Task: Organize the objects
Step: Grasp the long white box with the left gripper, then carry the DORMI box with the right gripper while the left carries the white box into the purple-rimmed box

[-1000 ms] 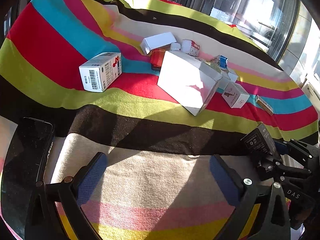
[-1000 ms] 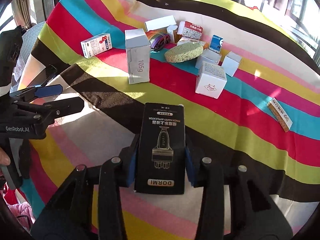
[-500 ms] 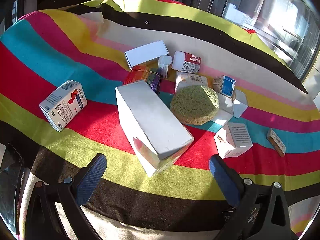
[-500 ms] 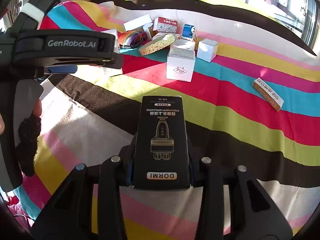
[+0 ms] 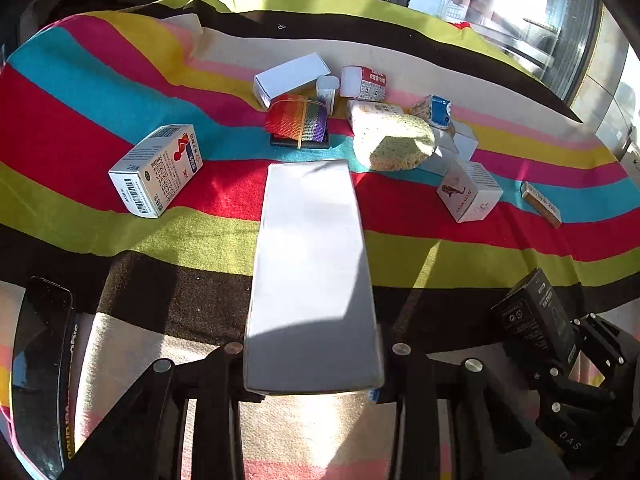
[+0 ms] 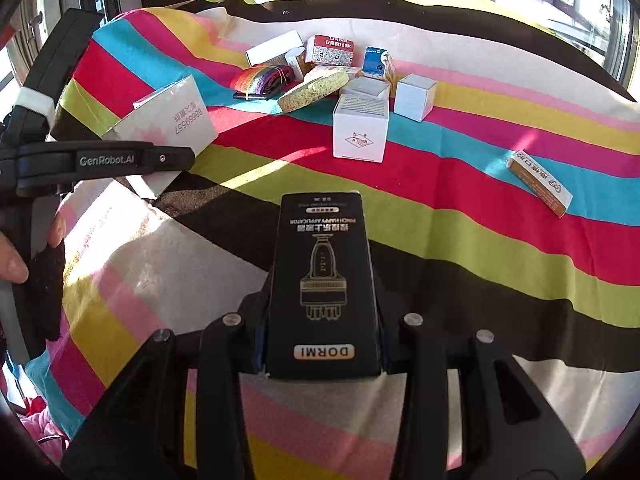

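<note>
The black box clamped in the right claw reads "DORMI" near the claw. The left claw bears "GenRobot.AI" on its arm. The white box it grips shows red digits "8866957". Beyond the right claw, a red-and-white box reads "100".

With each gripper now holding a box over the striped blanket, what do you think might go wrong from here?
1. The left gripper, whose jaws have just closed, clamps the long white box at one end only; it may tip or slip.
2. The right gripper holds the black box close by; the two boxes could collide.
3. The sponge and small boxes crowd the blanket; setting a box down there may knock them.
</note>
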A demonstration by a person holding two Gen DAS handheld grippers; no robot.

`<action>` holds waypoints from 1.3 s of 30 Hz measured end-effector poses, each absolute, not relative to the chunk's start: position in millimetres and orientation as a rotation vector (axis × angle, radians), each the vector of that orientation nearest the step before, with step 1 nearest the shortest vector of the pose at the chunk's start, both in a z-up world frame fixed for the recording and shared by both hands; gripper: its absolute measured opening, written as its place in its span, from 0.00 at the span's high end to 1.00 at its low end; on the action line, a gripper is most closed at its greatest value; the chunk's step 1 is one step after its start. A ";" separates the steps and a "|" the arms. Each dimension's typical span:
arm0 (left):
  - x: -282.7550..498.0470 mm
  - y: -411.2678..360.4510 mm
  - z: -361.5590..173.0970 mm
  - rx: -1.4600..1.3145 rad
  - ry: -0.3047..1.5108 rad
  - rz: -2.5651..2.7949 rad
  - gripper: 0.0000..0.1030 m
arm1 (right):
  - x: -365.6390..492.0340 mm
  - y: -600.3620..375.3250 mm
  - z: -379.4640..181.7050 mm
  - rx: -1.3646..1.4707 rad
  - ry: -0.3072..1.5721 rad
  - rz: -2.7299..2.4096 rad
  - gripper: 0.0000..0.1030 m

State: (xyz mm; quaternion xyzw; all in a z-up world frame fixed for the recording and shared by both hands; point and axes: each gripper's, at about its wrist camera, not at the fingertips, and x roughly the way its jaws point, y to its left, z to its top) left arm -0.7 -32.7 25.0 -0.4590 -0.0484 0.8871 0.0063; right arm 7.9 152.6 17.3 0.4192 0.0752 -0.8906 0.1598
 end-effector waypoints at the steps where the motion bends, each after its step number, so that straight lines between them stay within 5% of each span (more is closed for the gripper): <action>1: 9.5 -31.4 23.4 -1.428 -0.085 2.772 0.66 | 8.4 152.7 17.3 1.198 0.216 -2.545 0.57; 4: 16.5 -26.7 20.6 -1.410 0.019 2.812 0.65 | 8.9 152.6 17.5 1.198 0.218 -2.546 0.57; 9: -0.2 -35.6 19.4 -1.398 -0.092 2.851 0.51 | 9.7 151.9 17.7 1.197 0.228 -2.551 0.57; 13: -2.7 -35.3 19.1 -1.350 -0.112 2.883 0.66 | 9.8 151.9 17.9 1.197 0.228 -2.552 0.57; 27: -1.9 -30.1 16.5 -1.370 -0.038 2.917 0.66 | 9.9 151.5 17.9 1.198 0.243 -2.572 0.58; 33: 29.9 -19.8 29.2 -1.328 -0.013 2.891 0.66 | 37.3 167.6 26.9 1.209 -0.001 -2.569 0.58; 39: 62.6 4.1 38.2 -1.267 0.039 2.833 0.66 | 77.9 168.5 34.9 1.166 0.003 -2.567 0.58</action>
